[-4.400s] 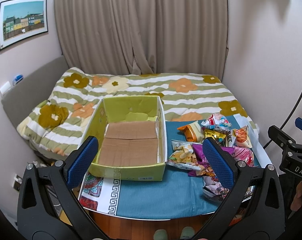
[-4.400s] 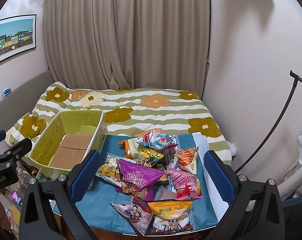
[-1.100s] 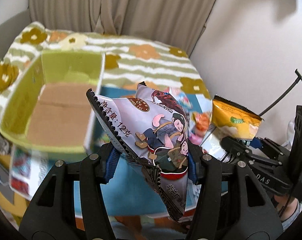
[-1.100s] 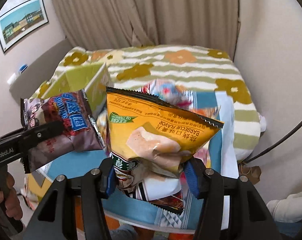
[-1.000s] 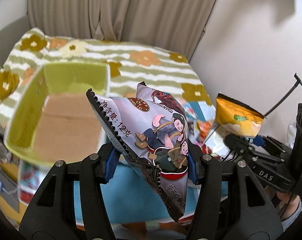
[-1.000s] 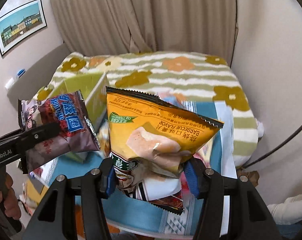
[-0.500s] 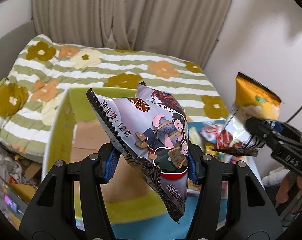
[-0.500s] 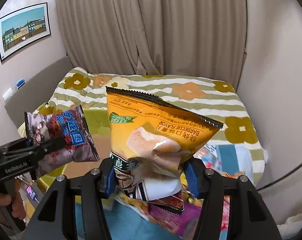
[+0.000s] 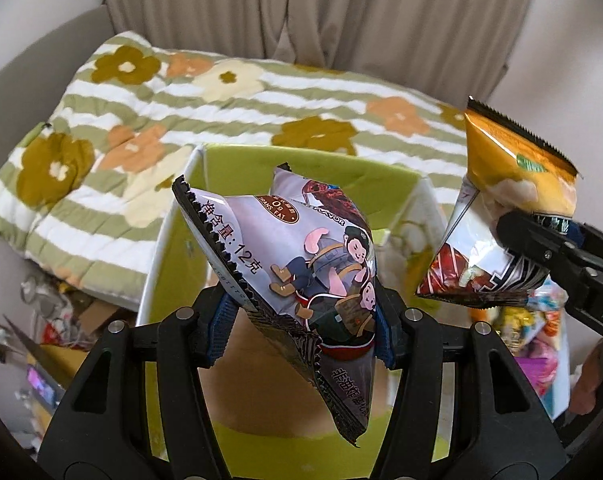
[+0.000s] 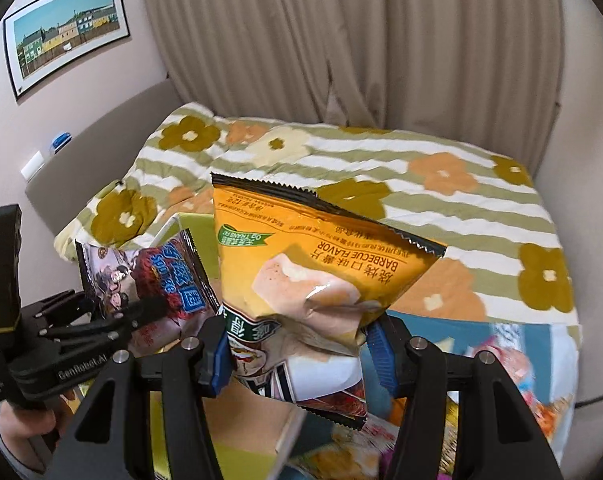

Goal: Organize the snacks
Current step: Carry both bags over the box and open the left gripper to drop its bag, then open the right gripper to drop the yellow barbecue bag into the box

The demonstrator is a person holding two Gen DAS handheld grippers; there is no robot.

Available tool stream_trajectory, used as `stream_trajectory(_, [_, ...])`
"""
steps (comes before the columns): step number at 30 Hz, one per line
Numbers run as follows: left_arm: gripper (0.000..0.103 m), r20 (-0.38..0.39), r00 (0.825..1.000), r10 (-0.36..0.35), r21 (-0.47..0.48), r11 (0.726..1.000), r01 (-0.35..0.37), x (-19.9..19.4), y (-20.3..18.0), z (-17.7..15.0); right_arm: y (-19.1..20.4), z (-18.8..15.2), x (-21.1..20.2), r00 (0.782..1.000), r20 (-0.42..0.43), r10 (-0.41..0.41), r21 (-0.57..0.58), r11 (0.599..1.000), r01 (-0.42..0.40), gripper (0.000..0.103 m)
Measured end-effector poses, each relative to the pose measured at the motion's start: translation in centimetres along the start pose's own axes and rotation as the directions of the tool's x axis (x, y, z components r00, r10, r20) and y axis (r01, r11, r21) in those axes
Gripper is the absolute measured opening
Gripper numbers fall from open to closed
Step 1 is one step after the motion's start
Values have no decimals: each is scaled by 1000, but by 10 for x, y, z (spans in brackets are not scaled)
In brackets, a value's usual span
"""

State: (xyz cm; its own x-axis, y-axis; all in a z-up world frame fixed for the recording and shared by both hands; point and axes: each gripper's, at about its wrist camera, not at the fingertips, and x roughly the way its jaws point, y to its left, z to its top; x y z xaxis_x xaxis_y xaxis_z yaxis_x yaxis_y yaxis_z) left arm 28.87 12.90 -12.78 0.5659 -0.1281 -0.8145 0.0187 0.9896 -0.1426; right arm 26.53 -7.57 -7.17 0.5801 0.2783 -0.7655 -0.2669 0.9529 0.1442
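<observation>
My left gripper (image 9: 301, 332) is shut on a purple snack bag with cartoon figures (image 9: 301, 256) and holds it over the open green cardboard box (image 9: 173, 240). The bag also shows in the right wrist view (image 10: 141, 276). My right gripper (image 10: 297, 356) is shut on an orange barbecue chip bag (image 10: 301, 272) and holds it up beside the box's right wall; that bag also shows in the left wrist view (image 9: 501, 208). The box's brown floor (image 9: 253, 392) lies below, partly hidden by the bags.
More snack packets (image 9: 533, 340) lie on the blue cloth (image 10: 501, 328) to the right of the box. A bed with a striped flower quilt (image 10: 381, 168) lies behind. Curtains (image 10: 341, 40) hang at the back. Clutter (image 9: 49, 320) sits on the floor left of the box.
Both grippers have carried their bags leftward and forward from the snack pile. The purple bag now hangs over the box, and the orange bag is at its right wall.
</observation>
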Motion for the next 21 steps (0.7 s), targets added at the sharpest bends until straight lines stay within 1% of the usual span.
stream_trajectory(1, [59, -9, 1000, 15, 2, 1000, -15, 5, 0, 2, 2, 3, 8, 1000, -12, 13, -1, 1000, -13, 52])
stream_trajectory(2, [76, -20, 999, 39, 9, 999, -39, 13, 0, 5, 2, 6, 14, 999, -23, 24, -3, 1000, -24, 52])
stream_trajectory(3, [99, -20, 998, 60, 11, 998, -60, 16, 0, 7, 3, 8, 20, 999, -33, 32, -7, 999, -32, 52])
stream_trajectory(4, [102, -11, 997, 76, 11, 997, -76, 17, 1, 8, 2, 10, 25, 998, -42, 37, -13, 999, -38, 52])
stream_trajectory(5, [103, 2, 997, 76, 7, 997, -76, 17, 3, 8, 2, 12, 30, 998, -52, 40, -22, 999, -42, 52])
stream_trajectory(8, [103, -27, 995, 93, -11, 996, -93, 25, 12, 6, 4, 18, 43, 996, -71, 46, -49, 998, -50, 52])
stream_trajectory(10, [103, -37, 995, 92, -20, 995, -93, 26, 17, 1, 5, 19, 51, 995, -87, 45, -63, 997, -50, 52])
stream_trajectory(14, [102, -52, 992, 115, -13, 993, -116, 23, 26, -11, 8, 18, 64, 992, -114, 55, -77, 995, -64, 52])
stream_trajectory(18, [102, -52, 993, 107, -14, 994, -108, 18, 31, -15, 14, 19, 72, 989, -139, 52, -73, 995, -63, 52])
stream_trajectory(21, [103, -41, 994, 100, -5, 995, -100, 14, 32, -15, 16, 21, 74, 991, -125, 47, -75, 996, -57, 53])
